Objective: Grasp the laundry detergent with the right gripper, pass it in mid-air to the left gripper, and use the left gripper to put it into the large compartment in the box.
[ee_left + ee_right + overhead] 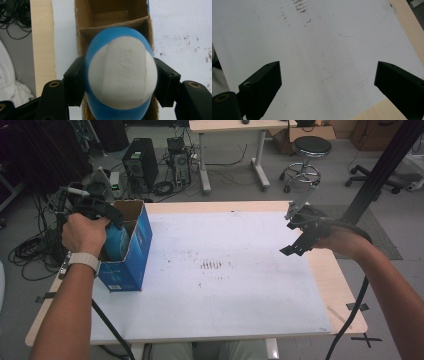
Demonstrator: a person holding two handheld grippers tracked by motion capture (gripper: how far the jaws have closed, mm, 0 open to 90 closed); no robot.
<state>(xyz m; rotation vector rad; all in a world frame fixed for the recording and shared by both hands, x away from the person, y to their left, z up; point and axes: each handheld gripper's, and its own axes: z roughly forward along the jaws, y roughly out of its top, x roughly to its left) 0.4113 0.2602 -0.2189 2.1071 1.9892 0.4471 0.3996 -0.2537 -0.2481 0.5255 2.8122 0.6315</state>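
Your left claw (120,82) grips a blue-and-white rounded object (122,75); the open blue box (131,251) sits directly beneath it. Your right claw (327,82) hangs wide, well apart.

A blue bottle (120,75) with a white round end is seen over a box (127,250) that is blue outside and plain brown cardboard inside. The counter (345,290) is pale wood, covered by a white sheet (230,280) speckled with dark brownish marks. Both claws are black.
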